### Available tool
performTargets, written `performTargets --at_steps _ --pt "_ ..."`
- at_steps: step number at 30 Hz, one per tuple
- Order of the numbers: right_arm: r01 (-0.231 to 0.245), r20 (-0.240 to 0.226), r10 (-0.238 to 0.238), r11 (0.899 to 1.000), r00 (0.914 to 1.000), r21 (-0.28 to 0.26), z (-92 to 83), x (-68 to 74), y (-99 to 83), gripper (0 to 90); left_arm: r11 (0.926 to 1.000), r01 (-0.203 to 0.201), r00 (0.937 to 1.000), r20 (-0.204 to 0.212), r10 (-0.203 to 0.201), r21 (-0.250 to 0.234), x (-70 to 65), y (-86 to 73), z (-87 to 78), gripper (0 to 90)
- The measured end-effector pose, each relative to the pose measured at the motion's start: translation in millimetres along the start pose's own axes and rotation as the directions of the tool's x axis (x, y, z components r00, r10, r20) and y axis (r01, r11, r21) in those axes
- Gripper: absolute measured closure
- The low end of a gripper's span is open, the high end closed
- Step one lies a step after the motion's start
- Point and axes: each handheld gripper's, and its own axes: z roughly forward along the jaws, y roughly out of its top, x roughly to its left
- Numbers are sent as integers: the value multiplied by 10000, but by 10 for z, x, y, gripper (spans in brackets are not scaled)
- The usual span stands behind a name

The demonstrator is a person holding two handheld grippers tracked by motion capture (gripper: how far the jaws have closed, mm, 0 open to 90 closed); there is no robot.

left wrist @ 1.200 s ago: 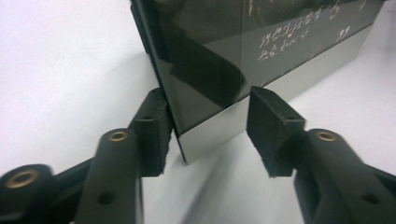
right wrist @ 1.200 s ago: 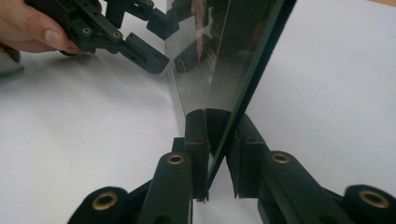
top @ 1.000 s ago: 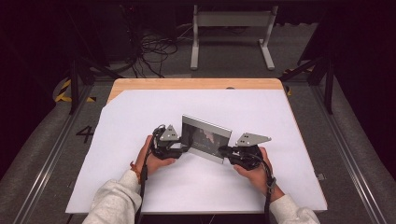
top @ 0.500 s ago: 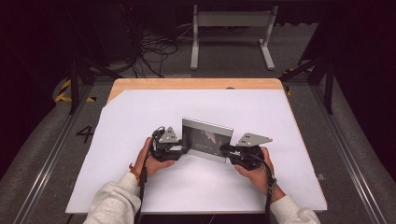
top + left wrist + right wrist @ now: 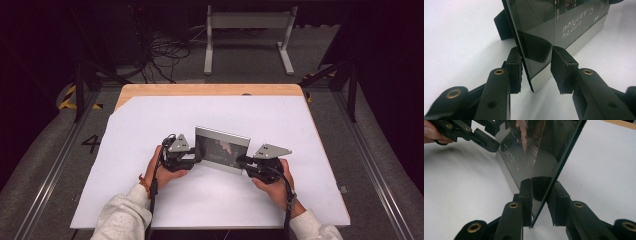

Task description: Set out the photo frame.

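One picture frame stands upright near the middle of a table covered by a single white sheet, flanked by two grippers, each in one of a person's hands. At the left, the left gripper straddles the frame's near corner: its left pad lies against the dark back panel, while the right pad stands a little off the glossy front, so the claw is not yet clamped, and its jaws have just been closing with the frame between them. The frame has a flat, brushed silver border and a dark, mirror-like glass face bearing faint pale lettering too small to read; a black stand juts from its back. At the right, the right gripper brackets the frame's other end, one matte black, squared pad flat on the glass, the other close behind the back edge; whether it truly presses cannot be told. The frame's top is cut off in both gripper views. Grey three-cornered plates top both grippers.
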Motion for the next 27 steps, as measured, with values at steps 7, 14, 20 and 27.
performTargets --at_steps 7,14,20,27 --pt "-52 64 53 10000 10000 -65 2 -18 -12 731 10000 -17 10000 -76 18 70 -41 -14 -6 644" --pt "24 114 -23 10000 9999 -50 3 -25 -12 722 9995 -143 9997 -213 150 294 -88 -10 -23 658" --pt "23 155 -22 10000 9999 -39 5 -27 -16 711 9989 -182 9997 -182 190 432 -131 -16 -55 675" --pt "25 257 -26 10000 9997 5 8 -29 -18 697 9979 -230 9997 -91 236 601 -170 -9 -76 676"
